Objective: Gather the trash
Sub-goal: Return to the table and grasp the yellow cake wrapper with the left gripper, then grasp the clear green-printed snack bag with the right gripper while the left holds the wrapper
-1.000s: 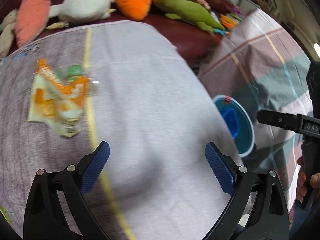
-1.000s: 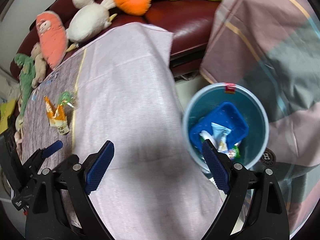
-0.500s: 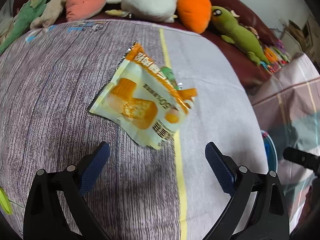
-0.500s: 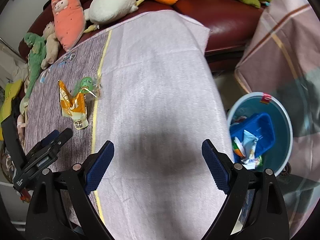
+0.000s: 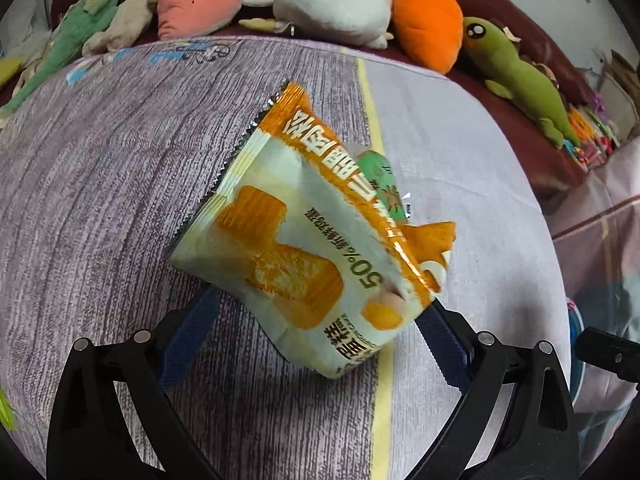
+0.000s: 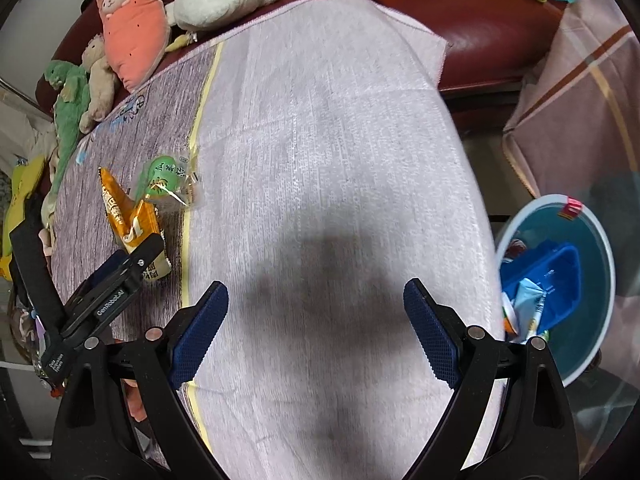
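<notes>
Orange snack wrapper (image 5: 304, 248) lying crumpled on the purple cloth (image 5: 100, 200), beside the yellow stripe, partly covering a green wrapper (image 5: 380, 176). Sitting between the spread fingers of the left gripper (image 5: 316, 336), near edge overlapping both blue pads (image 5: 184, 344), not pinched. Hovering over bare cloth well apart: right gripper (image 6: 316, 332), spread wide, gripping nothing. Standing beside the table: bin (image 6: 600, 264).

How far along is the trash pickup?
Partly done: several wrappers already lie in the blue bin beside the table. In hand: the open left gripper straddles the orange snack wrapper, pads not yet pressing on it. Left: that wrapper and the green candy wrapper behind it. The right gripper is open and empty.
</notes>
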The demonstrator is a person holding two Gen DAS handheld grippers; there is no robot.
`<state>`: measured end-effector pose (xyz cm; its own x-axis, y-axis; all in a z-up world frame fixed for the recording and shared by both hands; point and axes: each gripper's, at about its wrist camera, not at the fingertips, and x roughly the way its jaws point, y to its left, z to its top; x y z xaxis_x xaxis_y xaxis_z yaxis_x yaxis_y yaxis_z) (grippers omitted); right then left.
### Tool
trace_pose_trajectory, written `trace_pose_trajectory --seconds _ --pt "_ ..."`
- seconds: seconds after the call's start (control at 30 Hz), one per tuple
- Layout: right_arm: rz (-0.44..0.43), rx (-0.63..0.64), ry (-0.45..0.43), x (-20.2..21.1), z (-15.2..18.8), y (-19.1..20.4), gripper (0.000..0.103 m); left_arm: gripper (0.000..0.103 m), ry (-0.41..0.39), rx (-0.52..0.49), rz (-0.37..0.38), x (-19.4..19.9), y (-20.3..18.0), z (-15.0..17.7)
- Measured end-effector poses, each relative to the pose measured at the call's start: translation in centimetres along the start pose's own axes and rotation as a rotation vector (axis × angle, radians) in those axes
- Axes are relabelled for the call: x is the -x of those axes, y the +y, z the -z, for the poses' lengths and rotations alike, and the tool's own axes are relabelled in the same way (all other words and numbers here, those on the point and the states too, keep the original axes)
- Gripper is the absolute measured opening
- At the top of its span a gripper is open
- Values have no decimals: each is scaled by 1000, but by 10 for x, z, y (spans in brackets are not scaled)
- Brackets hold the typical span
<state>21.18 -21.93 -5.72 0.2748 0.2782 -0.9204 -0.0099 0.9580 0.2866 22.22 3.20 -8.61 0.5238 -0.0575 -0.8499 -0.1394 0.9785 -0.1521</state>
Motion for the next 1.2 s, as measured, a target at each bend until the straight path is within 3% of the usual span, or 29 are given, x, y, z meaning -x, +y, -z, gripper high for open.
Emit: trace_pose_trajectory --seconds 0.03,0.1,0.13,0.17,0.3,0.43,0.8,1.13,1.17,1.2 --pt "-5 0 4 -3 -1 1 85 92 7 6 7 -1 3 0" --pt "-13 4 12 -8 -4 5 85 65 14 12 19 0 10 1" --pt "-17 7 15 -10 -5 7 85 58 19 17 24 1 14 1" --pt "-22 13 18 -12 -7 10 85 43 21 20 30 3 18 1" --pt "-35 36 26 -18 -12 26 85 21 11 15 58 15 37 1" --pt "-56 70 29 -23 -22 51 85 16 -10 30 73 25 59 -3" --pt "-134 136 59 -65 -63 126 85 15 -6 79 157 30 102 -11" --pt "-165 130 40 -111 -88 148 85 15 0 81 161 23 108 -14" --pt "-164 135 38 -113 -88 149 80 15 0 81 160 23 109 -14" --pt "-164 141 38 -115 -87 150 66 15 -1 81 159 23 109 -14"
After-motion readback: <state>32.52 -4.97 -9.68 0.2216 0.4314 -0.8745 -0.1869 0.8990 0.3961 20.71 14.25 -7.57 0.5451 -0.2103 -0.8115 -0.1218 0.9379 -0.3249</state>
